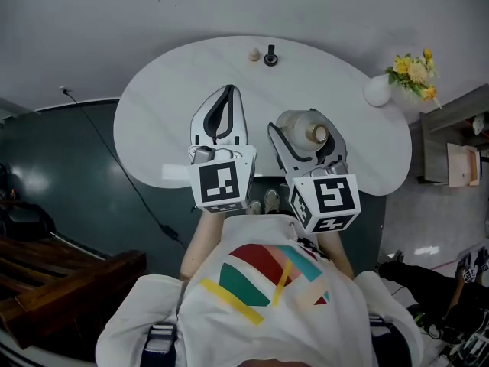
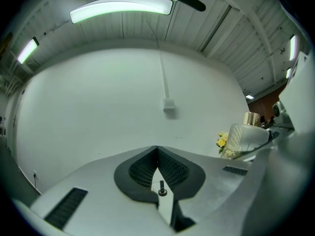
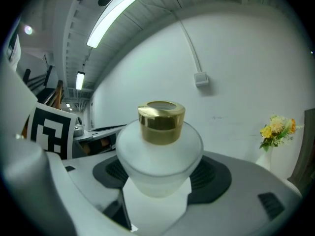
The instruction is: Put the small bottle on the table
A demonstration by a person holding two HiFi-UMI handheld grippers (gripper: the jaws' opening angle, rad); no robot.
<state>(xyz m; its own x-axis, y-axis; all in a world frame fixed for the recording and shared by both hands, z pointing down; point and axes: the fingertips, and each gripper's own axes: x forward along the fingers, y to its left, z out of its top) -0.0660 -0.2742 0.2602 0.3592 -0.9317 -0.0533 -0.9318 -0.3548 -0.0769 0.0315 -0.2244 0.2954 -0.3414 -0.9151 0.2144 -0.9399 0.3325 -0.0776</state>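
A small frosted white bottle [image 1: 304, 131] with a gold collar is held upright between the jaws of my right gripper [image 1: 306, 138], above the near part of the white table [image 1: 153, 105]. In the right gripper view the bottle [image 3: 158, 154] fills the middle, with the black pads pressed against both its sides. My left gripper [image 1: 221, 117] hovers over the table just left of it, jaws shut and empty. In the left gripper view the closed pads [image 2: 158, 173] meet at a point, and the bottle [image 2: 243, 136] shows at the right.
At the table's far edge stand a small black knob-like object [image 1: 270, 56] and a small beige object [image 1: 254, 53]. A white vase with yellow flowers [image 1: 397, 79] sits at the right end. A dark floor and a black cable [image 1: 114, 167] lie to the left.
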